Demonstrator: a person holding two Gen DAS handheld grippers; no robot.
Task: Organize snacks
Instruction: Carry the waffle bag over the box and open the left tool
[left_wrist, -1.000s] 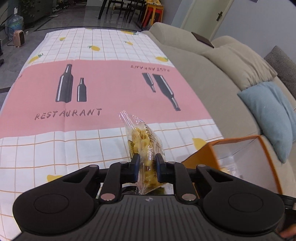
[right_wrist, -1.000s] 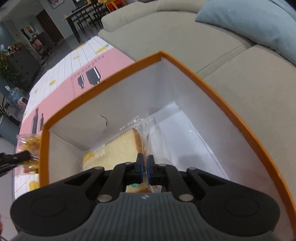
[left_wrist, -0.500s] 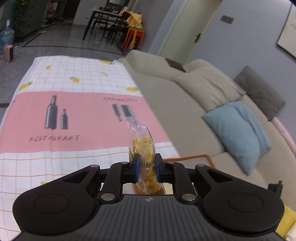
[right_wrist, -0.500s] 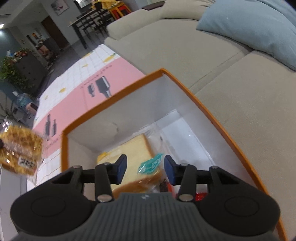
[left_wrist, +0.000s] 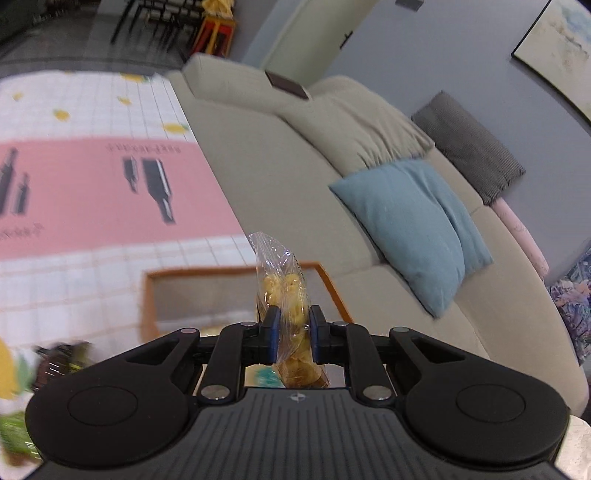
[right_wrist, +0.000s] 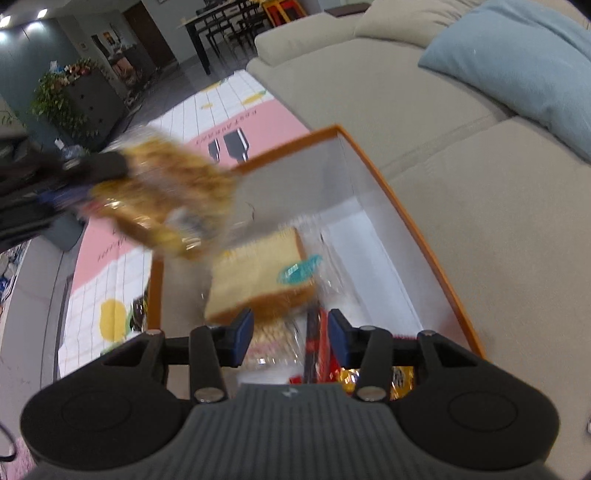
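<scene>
Pink tablecloth (left_wrist: 92, 206) lettering blurs; left hand-held gripper (left_wrist: 293, 334) clamps snack bag (left_wrist: 286, 295), right (right_wrist: 290, 341) gapes.

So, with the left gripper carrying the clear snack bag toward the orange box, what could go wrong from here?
1. The left gripper pinches the clear snack bag across its filled middle, so the yellow pieces inside may be crushed.
2. The orange box already holds a wrapped bread slice, and the open right gripper hangs above it; the bag might bump that gripper.
3. The bag looks blurred, so a hasty release could land it outside the box.
</scene>
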